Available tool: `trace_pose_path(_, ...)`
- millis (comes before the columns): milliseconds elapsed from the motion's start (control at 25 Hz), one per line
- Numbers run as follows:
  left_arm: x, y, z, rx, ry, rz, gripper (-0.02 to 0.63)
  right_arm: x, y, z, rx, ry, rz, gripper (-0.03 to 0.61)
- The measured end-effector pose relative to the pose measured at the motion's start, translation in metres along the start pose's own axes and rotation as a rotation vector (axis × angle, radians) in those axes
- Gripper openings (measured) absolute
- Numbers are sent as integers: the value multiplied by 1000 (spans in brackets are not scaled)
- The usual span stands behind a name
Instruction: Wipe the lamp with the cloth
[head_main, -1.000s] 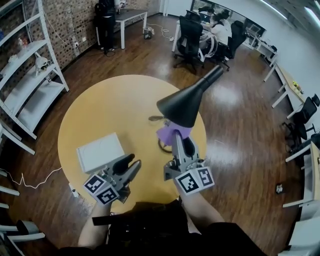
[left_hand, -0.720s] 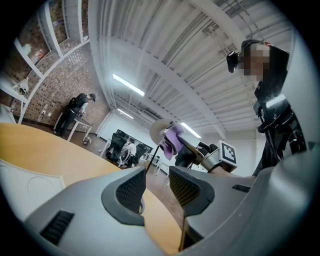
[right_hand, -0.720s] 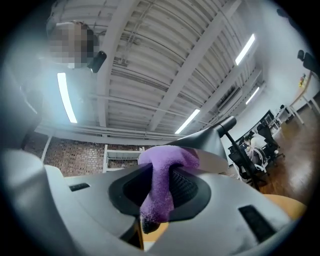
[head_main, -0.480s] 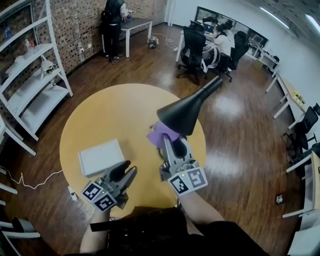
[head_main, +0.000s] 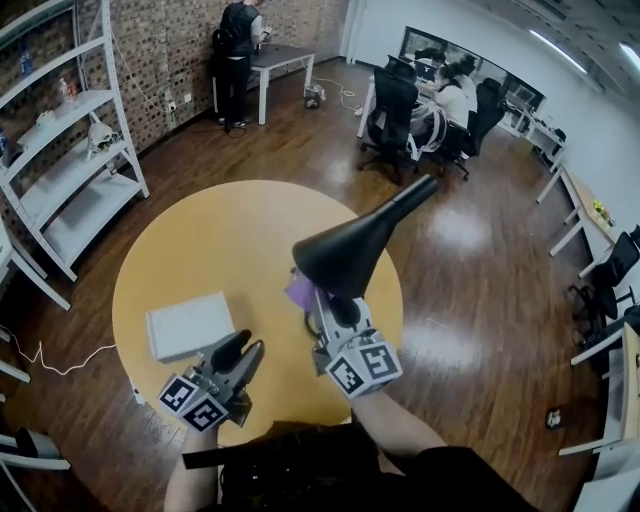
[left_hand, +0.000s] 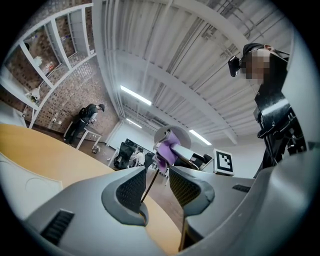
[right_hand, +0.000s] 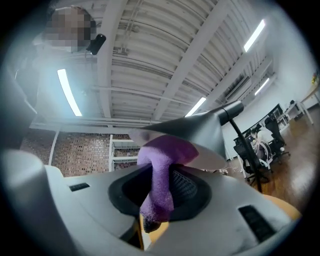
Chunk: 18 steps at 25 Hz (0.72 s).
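Cloth (head_main: 299, 291): purple, pinched tight in the right claw (head_main: 322, 306), right up at the lamp (head_main: 345, 250) shade's rim.
Left claw (head_main: 246, 352): jaws narrowly apart, empty, over the surface (head_main: 200, 240).

Your cloth (head_main: 298, 291) is purple, your lamp (head_main: 345, 252) black. Your table (head_main: 220, 240) is yellow, the box (head_main: 188, 325) white, and your left gripper (head_main: 246, 346) and right gripper (head_main: 322, 310) grey with black-and-white square markers.

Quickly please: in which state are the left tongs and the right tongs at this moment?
Left tongs: open, nothing between them.
Right tongs: closed on the purple cloth, at the lamp shade.
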<state>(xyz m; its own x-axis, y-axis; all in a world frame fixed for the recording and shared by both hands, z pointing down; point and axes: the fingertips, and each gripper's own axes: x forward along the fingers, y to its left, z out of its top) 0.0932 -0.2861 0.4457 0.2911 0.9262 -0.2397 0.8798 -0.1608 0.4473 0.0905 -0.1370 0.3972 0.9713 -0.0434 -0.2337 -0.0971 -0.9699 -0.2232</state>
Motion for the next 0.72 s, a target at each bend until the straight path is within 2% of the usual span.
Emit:
trace_pose_path(160, 16, -10, 3, 4, -34, -2, 133, -33, -32, -11, -56, 85, -17, 89)
trace_pose_path(240, 26, -17, 5, 20, -50, -3, 133, -49, -46, -13, -128, 129, -9, 89)
trace_pose_path(400, 49, -38, 16, 100, -48, -15, 155, -57, -50, -11, -297, 195, 97, 89)
trace_pose_path(560, 70, -54, 22, 196, -21, -20, 160, -65, -71, -19, -340, 266, 167, 89)
trace_pose_path(640, 76, -55, 23, 234, -9, -11, 197, -69, -90, -27, -385, 336, 159, 89)
trace_pose_path(720, 80, -55, 26, 256, -8, 6, 198, -70, -119, -30, -403, 406, 92, 89)
